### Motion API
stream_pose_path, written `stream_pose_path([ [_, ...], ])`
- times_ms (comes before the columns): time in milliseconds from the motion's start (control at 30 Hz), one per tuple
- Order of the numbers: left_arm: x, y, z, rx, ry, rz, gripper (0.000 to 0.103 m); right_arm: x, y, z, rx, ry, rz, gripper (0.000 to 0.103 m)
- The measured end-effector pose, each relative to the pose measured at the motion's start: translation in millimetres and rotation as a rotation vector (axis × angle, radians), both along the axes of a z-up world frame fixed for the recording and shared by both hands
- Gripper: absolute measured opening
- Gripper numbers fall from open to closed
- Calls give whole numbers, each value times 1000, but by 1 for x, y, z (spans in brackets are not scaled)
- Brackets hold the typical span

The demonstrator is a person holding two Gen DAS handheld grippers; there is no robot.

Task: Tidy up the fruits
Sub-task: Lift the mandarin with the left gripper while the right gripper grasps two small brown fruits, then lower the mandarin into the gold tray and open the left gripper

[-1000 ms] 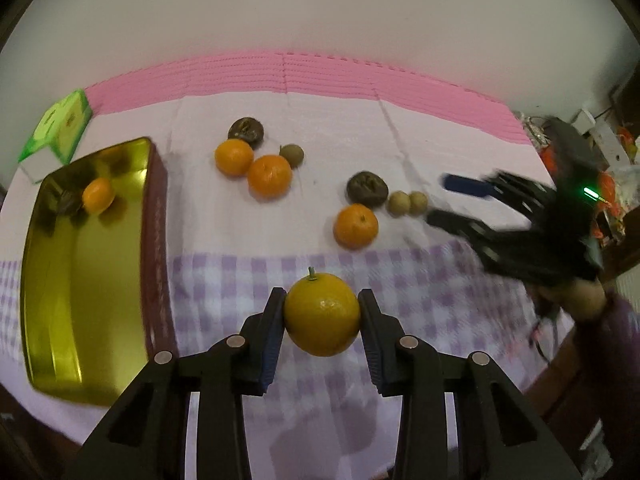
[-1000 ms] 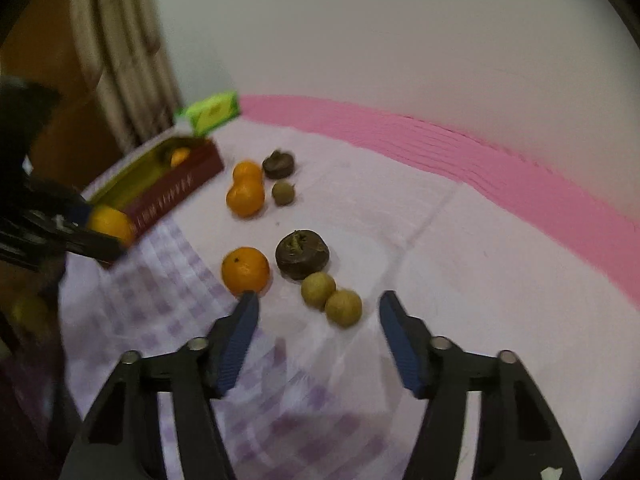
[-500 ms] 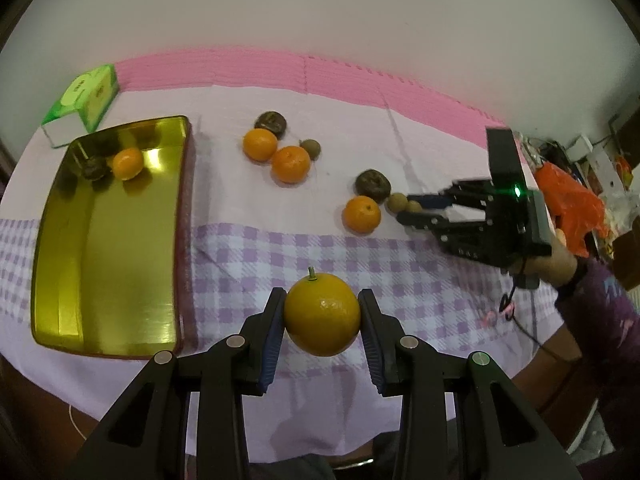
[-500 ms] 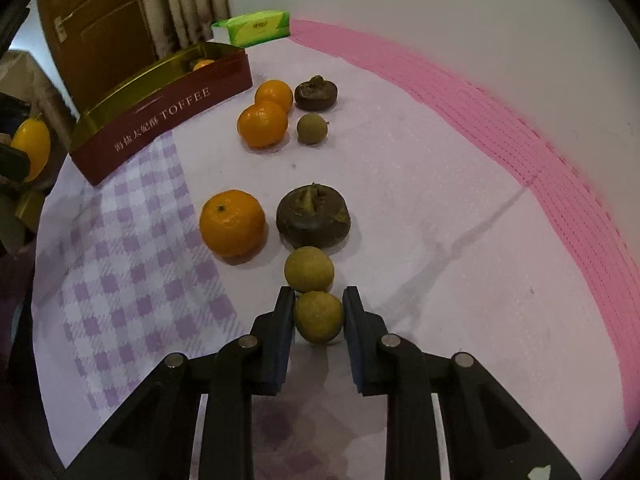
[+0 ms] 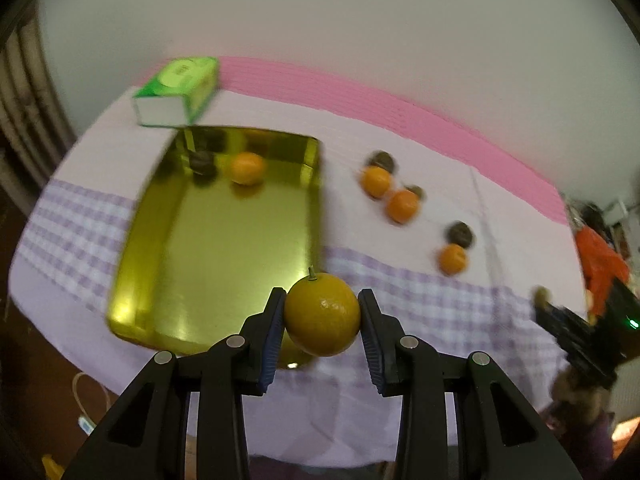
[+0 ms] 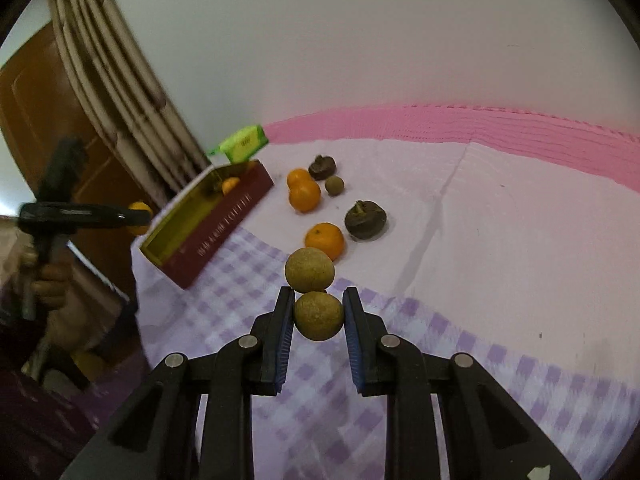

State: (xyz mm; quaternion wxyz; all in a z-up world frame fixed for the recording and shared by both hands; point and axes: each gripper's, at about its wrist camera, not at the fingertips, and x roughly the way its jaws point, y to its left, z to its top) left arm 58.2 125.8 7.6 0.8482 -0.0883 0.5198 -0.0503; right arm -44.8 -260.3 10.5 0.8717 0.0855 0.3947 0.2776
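My left gripper (image 5: 322, 314) is shut on a yellow-orange citrus (image 5: 322, 320), held just off the near right corner of the gold tin (image 5: 216, 248). One orange (image 5: 247, 168) and a dark fruit (image 5: 202, 164) lie at the tin's far end. My right gripper (image 6: 319, 315) is shut on a small tan round fruit (image 6: 319, 316). A second tan fruit (image 6: 309, 270) touches its far side. Oranges (image 6: 304, 195) (image 6: 325, 240), dark fruits (image 6: 366, 220) (image 6: 322, 167) and another tan fruit (image 6: 334, 185) lie on the cloth. The left gripper (image 6: 134, 216) shows at the left of the right wrist view.
A green tissue pack (image 5: 176, 92) lies behind the tin. The pink mat (image 6: 480, 128) runs along the wall. A curtain (image 6: 120, 92) and a wooden door stand left of the table. An orange bag (image 5: 600, 264) sits off the right end. A person's hand (image 6: 52, 284) holds the left gripper.
The right gripper shut on the tan fruit and raised it off the cloth. The left gripper carried the citrus left, toward the tin.
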Motion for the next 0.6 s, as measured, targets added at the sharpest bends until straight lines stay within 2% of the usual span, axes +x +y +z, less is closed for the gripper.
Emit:
stream_pose_path([
  [133,14,23,-7,73,-23,22,37,-5,7,14,1,-24,1,22],
  [333,45,48,-30,182,-36,5,37,-11,16,26,23,-44,-1,22],
  [600,80,62,-51,240,-33,-9,37,-16,27,36,28,-45,0,22],
])
